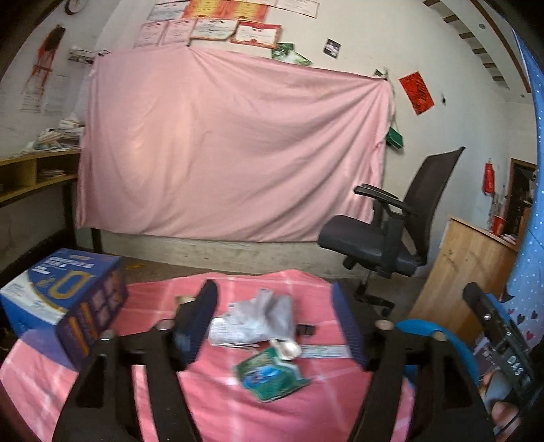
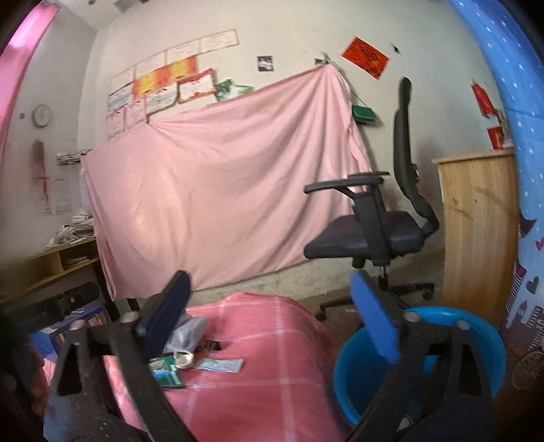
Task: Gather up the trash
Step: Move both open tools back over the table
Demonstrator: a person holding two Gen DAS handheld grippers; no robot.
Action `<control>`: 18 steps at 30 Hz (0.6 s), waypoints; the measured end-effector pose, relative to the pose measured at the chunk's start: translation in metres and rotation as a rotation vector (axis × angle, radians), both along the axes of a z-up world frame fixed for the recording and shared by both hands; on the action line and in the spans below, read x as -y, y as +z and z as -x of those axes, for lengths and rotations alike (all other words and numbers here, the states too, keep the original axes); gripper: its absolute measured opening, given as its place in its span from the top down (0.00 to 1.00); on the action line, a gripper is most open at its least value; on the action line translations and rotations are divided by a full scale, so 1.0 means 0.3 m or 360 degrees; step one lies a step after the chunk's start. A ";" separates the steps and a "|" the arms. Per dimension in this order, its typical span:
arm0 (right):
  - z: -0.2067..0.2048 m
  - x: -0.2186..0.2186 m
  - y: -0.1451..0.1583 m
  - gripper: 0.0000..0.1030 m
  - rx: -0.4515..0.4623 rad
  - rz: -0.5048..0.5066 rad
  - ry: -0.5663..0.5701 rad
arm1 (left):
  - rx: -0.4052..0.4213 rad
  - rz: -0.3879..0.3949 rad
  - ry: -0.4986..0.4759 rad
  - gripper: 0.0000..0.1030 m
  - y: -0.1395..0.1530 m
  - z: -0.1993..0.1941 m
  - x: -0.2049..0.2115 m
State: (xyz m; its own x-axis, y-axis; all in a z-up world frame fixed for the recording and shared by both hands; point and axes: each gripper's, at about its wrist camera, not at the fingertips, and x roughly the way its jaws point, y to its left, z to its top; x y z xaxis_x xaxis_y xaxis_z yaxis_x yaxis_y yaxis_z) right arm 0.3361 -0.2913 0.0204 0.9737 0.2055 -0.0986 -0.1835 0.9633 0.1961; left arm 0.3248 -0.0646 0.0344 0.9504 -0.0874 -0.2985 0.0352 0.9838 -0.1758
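Grippers (image 1: 275, 323) (image 2: 272, 319) open, apparently empty; trash (image 1: 253, 323) on table.

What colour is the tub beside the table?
Blue. The tub shows best in the right wrist view.

Far wall: pink sheet (image 1: 234, 146) hung across it, framed certificates (image 1: 210, 29) above, red paper (image 1: 416, 92) to the right, round clock (image 2: 42, 115) at far left. Black office chair (image 1: 391, 231) stands right of the sheet, with a wooden cabinet (image 2: 479, 231) further right. Near left, a blue printed box (image 1: 64, 299) rests on the pink checked cloth (image 1: 217, 401) covering the surface; wooden shelf (image 1: 34, 173) with stacked papers at far left.
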 end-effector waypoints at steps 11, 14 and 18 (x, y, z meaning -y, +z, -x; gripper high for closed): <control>0.007 -0.141 -0.013 0.00 0.0066 0.0198 0.0176 | 0.0073 0.0014 0.0162 0.01 -0.080 0.097 -0.140; -0.008 -0.164 -0.026 0.00 0.0031 0.0245 0.0204 | 0.0025 0.0003 0.0175 0.01 -0.113 0.099 -0.155; -0.035 -0.192 -0.048 0.00 -0.0038 0.0293 0.0224 | -0.0057 0.0015 0.0176 0.01 -0.154 0.078 -0.161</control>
State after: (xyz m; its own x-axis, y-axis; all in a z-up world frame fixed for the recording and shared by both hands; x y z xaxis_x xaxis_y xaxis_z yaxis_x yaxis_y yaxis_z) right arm 0.3467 -0.2338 0.0060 0.9336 0.3155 -0.1698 -0.3160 0.9484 0.0252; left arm 0.3015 -0.0162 -0.0119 0.9431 0.0143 -0.3321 -0.0797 0.9797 -0.1841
